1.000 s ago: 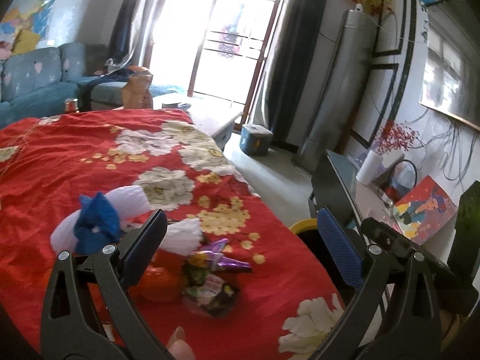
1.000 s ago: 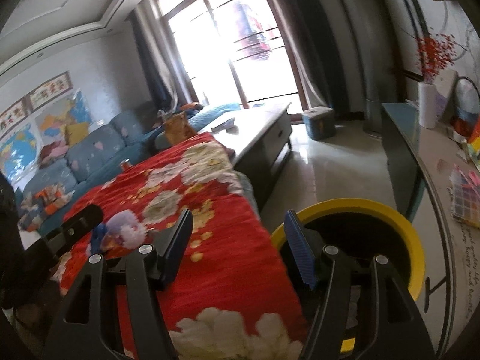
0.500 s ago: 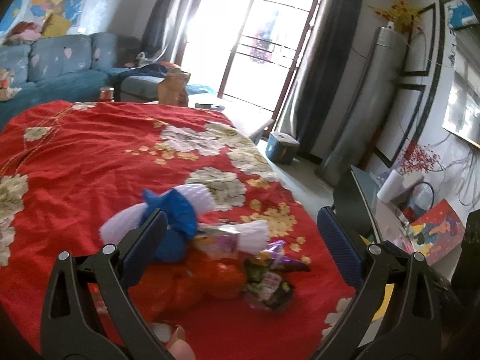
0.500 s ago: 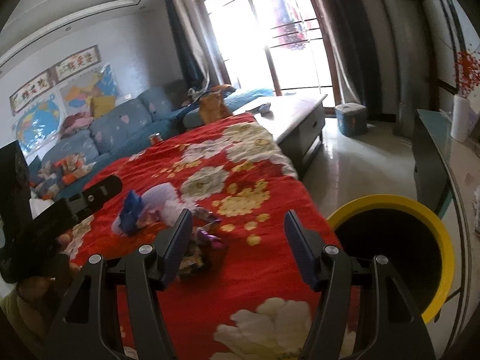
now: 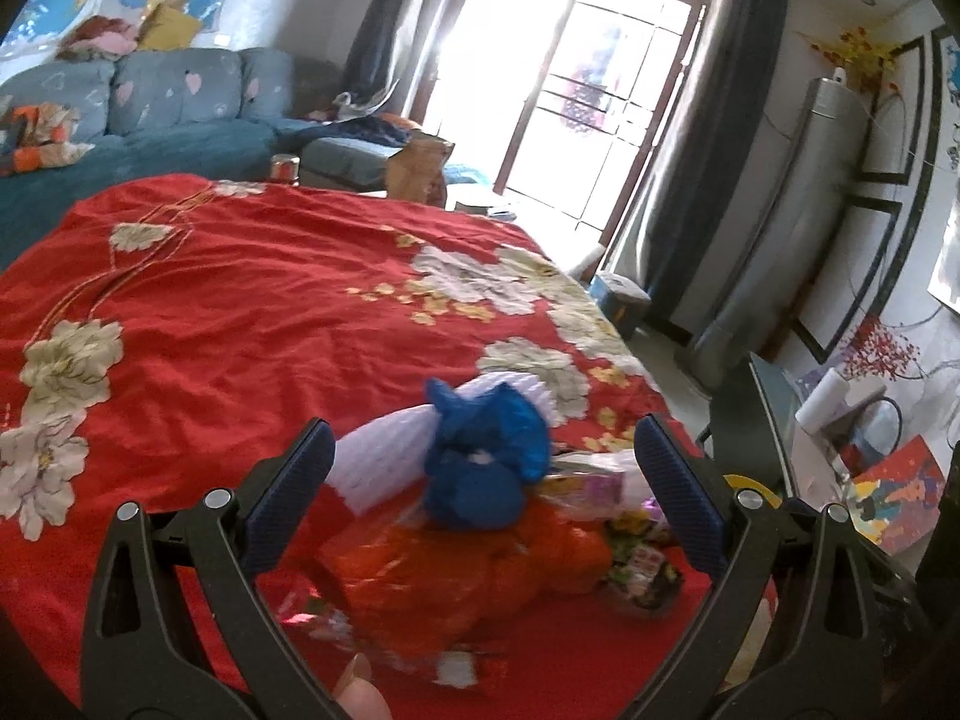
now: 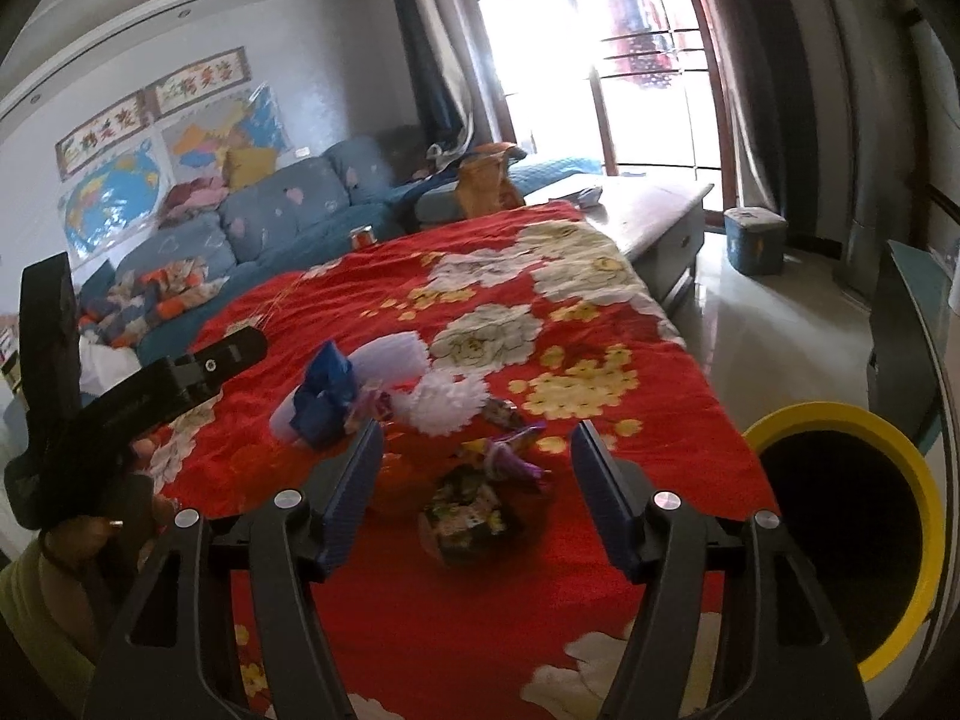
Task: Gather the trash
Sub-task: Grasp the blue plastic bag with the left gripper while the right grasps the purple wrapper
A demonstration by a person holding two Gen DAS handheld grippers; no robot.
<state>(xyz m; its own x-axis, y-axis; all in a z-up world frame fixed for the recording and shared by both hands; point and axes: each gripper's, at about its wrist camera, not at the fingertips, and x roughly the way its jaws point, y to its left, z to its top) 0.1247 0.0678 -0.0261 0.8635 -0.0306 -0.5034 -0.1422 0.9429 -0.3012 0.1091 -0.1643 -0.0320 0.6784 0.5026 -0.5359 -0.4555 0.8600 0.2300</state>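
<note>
Open red cloth (image 5: 252,312) beyond trash pile (image 5: 480,480).

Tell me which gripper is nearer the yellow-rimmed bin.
Right. The right gripper hangs open over the red cloth with the yellow-rimmed bin just beside its right finger. The left gripper sits across the trash pile, farther from the bin.

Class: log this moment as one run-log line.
left hand-held gripper: open | right hand-held gripper: open | trash: on cloth | bin: right

Trash pile (image 6: 420,420) lies on the bedspread (image 6: 480,630), near its right edge. Bin (image 6: 840,540) stands on the floor just beside that edge. Sofa (image 6: 270,222) sits behind the far edge.
</note>
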